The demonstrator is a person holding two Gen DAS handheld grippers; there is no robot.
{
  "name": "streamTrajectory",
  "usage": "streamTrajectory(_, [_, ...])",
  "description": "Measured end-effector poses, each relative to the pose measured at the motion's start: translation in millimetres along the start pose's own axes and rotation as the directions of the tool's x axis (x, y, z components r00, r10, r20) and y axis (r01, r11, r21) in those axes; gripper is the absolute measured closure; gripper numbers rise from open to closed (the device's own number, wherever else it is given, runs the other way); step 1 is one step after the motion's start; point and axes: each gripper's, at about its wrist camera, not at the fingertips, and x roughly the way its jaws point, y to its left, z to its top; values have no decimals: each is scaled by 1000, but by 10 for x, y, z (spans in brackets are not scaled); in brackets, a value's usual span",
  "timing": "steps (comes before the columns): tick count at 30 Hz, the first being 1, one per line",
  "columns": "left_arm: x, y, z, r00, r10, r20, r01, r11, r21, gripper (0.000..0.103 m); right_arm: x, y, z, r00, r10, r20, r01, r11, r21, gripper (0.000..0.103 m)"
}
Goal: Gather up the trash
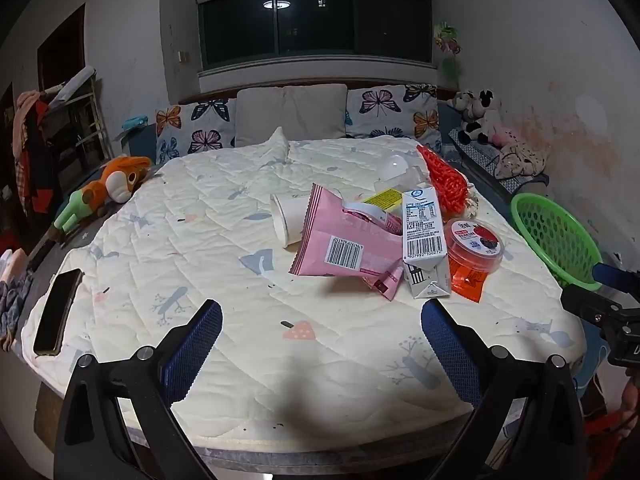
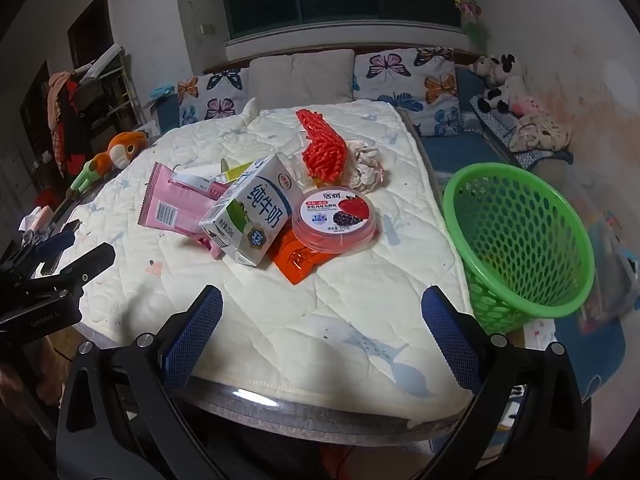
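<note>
Both grippers sit at the near edge of the bed, nothing between their blue-padded fingers. Left gripper (image 1: 322,344) is spread wide and empty over the quilted cream mattress pad (image 1: 224,216). Right gripper (image 2: 322,338) is likewise released, wide apart, holding nothing.

Trash pile lies mid-bed, right of center in the left wrist view. Pink snack bag (image 1: 344,240) lies flat, barcode up, partly covering a white paper cup (image 1: 286,220) tipped on its side. White milk carton (image 2: 250,216) leans on the pink bag, touching the round red yogurt tub (image 2: 335,218) beside it. An orange wrapper (image 2: 298,262) is pinned under the tub. Behind those, a red mesh net (image 2: 322,150) lies next to a crumpled whitish wad (image 2: 366,168). A yellow-labelled packet (image 1: 384,199) pokes out behind the carton. A clear plastic piece (image 1: 394,168) sits at the back; cannot tell what it is.

Green perforated basket (image 2: 520,236) stands off the bed's right side, just beside the mattress edge, nothing visible inside it.

A dark phone (image 1: 58,312) lies on the pad's left near corner. An orange plush toy (image 1: 116,184) lies at the left bed edge. 2 butterfly pillows (image 1: 394,114) and a grey cushion (image 1: 290,114) line the headboard.
</note>
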Motion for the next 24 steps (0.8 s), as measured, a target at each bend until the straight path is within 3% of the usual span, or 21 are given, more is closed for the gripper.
streamTrajectory(24, [-13,58,26,1000,13,11,-13,1000,-27,6,10,-15,-11,1000,0,1,0,1000,3,4])
